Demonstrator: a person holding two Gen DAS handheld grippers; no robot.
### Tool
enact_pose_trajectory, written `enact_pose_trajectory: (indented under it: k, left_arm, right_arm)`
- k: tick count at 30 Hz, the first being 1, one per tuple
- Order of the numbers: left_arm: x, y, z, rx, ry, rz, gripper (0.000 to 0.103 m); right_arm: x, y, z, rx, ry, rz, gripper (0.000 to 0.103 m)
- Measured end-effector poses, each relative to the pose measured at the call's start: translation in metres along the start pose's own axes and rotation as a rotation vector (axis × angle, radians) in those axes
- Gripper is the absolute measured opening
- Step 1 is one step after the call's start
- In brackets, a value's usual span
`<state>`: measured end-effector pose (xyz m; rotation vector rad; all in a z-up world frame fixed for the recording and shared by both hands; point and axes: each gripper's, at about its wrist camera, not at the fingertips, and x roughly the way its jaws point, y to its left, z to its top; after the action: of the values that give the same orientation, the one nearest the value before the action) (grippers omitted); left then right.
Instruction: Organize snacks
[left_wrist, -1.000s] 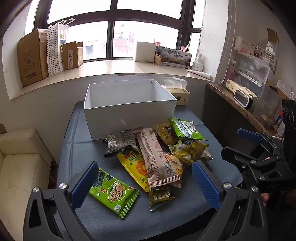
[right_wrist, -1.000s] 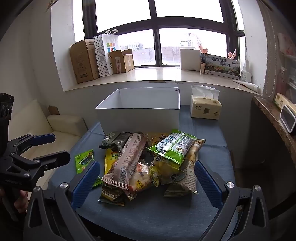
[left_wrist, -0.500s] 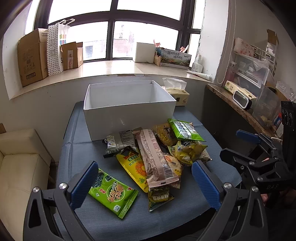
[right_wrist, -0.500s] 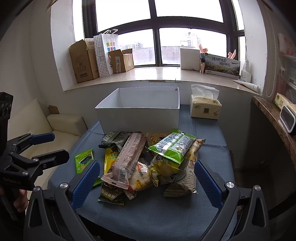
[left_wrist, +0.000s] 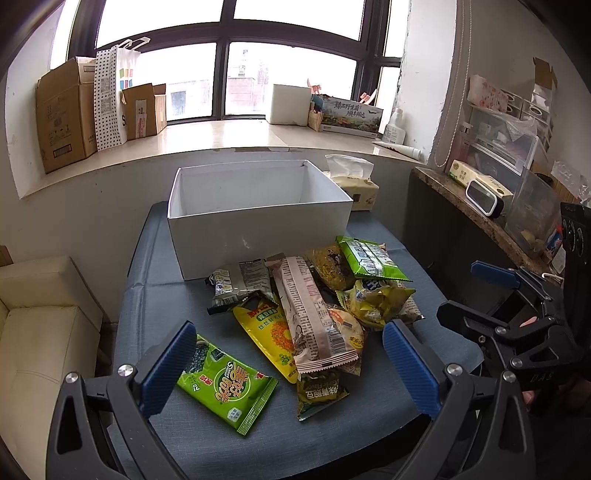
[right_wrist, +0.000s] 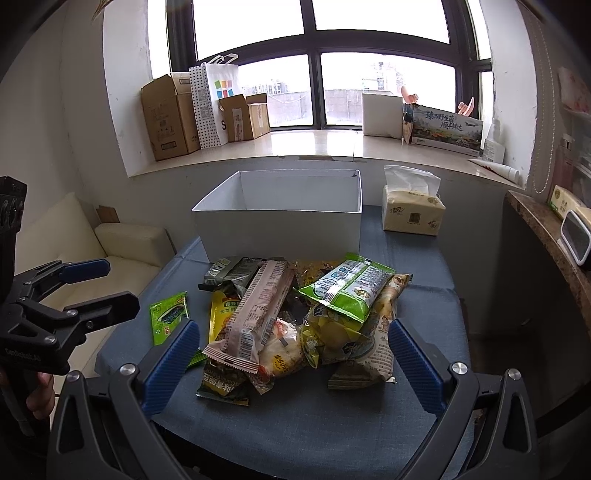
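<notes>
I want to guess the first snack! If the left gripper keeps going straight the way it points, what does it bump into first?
Probably the long pink packet on top of the pile: it lies about midway ahead of the open left gripper. The green packet sits nearer but off by the left finger. Depth is hard to judge.

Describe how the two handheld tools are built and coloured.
Both the left tool and the right tool are black angular frames with silver bolts. Each carries two ribbed blue finger pads. Pale lettering marks the frames' sides, too small to read.

Both wrist views face the snack pile (left_wrist: 314, 306) from the near table edge.
</notes>
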<state>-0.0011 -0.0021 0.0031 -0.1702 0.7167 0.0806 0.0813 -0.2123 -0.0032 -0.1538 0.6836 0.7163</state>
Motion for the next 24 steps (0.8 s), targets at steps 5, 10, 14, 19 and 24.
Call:
enact_pose_trajectory:
  k: [5, 10, 14, 19, 24]
  left_arm:
    - [0.0, 0.0005, 0.0, -0.001, -0.001, -0.001, 0.103]
    - [-0.0002, 0.0005, -0.0007, 0.0, -0.003, 0.003, 0.103]
    - [-0.0002, 0.0004, -0.0013, 0.0, -0.002, 0.004, 0.103]
    - [-0.0007, 0.001, -0.0014, 0.0, -0.002, 0.006, 0.103]
    - [-0.0019, 0.0006, -0.0011, 0.002, -0.005, 0.008, 0.103]
  right_arm:
    - [0.0017, 0.0003, -0.0004, -0.001, 0.004, 0.002, 0.103]
    - [0.0035, 0.0008, -0.0014, -0.001, 0.009, 0.004, 0.103]
    - [0.0033, 0.0012, -0.0017, -0.001, 0.008, 0.003, 0.103]
    - [0.0038, 0.0018, -0.0026, -0.003, 0.008, 0.005, 0.103]
    - [0.0038, 0.0015, -0.0023, -0.003, 0.007, 0.004, 0.103]
